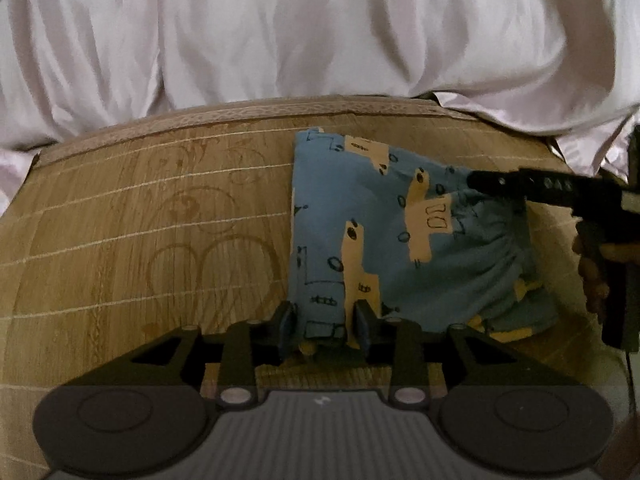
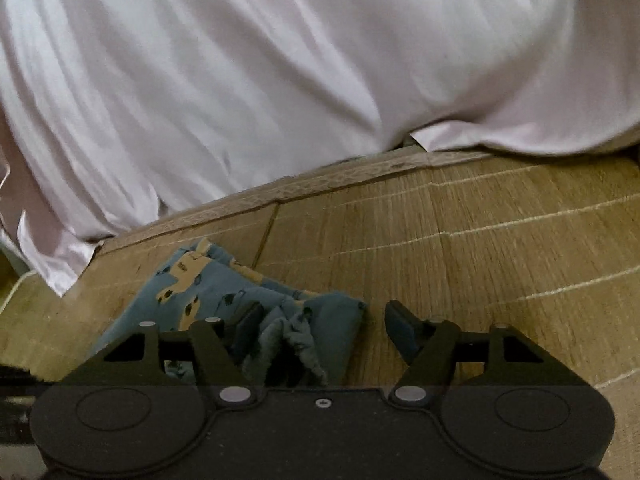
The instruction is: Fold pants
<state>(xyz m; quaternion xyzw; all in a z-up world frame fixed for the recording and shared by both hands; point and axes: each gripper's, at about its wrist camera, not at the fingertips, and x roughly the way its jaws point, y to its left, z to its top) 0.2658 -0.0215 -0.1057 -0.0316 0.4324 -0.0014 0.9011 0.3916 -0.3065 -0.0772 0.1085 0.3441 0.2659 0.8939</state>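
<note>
Pants (image 1: 372, 236) folded on mat (image 1: 140, 220), near edge hidden behind left gripper (image 1: 325, 322), long axis running away from it. Fingers parted around hem, grip unclear. Right gripper (image 2: 320, 330) wide open over gathered waistband.

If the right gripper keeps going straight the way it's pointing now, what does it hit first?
Probably the blue patterned pants: their bunched edge already lies between the open fingers of the right gripper. Past them come bare bamboo mat and white sheet; depth is hard to judge.
</note>
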